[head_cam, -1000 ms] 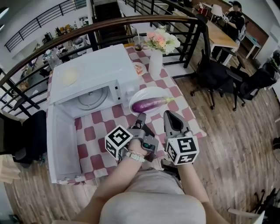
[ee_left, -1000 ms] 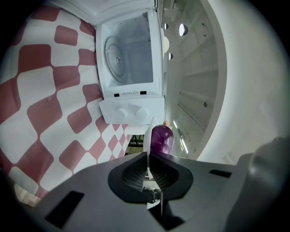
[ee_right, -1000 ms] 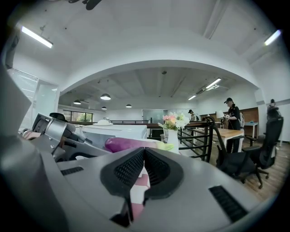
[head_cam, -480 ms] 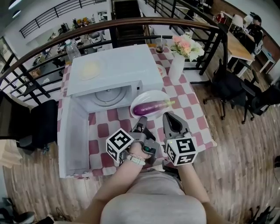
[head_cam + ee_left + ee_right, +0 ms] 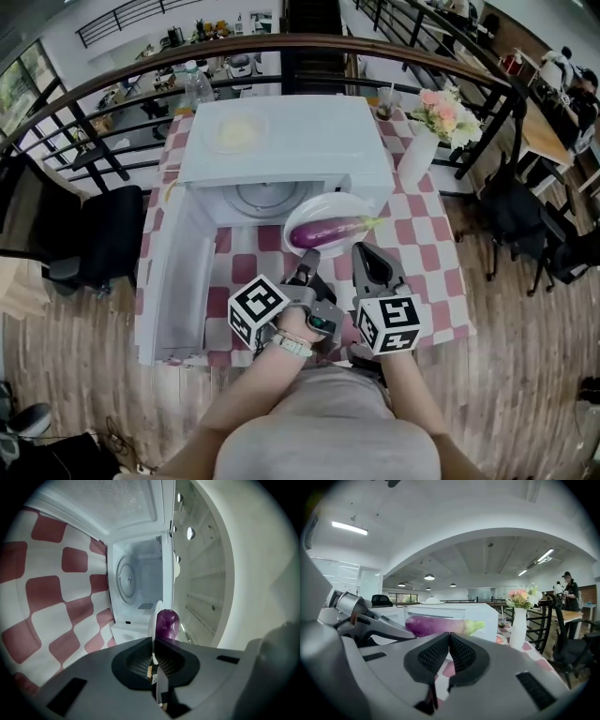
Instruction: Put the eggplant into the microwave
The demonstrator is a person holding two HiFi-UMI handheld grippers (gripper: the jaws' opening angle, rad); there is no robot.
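Left claw (image 5: 303, 270) closed, nothing between its jaws; right claw (image 5: 368, 260) likewise closed and empty. I see both side by side over the near part of the checkered tabletop (image 5: 427, 251). Eggplant (image 5: 323, 232) lies on a white plate (image 5: 314, 206) just beyond the claws, directly in front of the microwave (image 5: 281, 141), whose door (image 5: 173, 281) stands open at left.

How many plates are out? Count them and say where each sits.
3. A white plate under the eggplant, before the microwave; a second plate on the microwave's top; a small plate beside the vase. More may hide behind the microwave.
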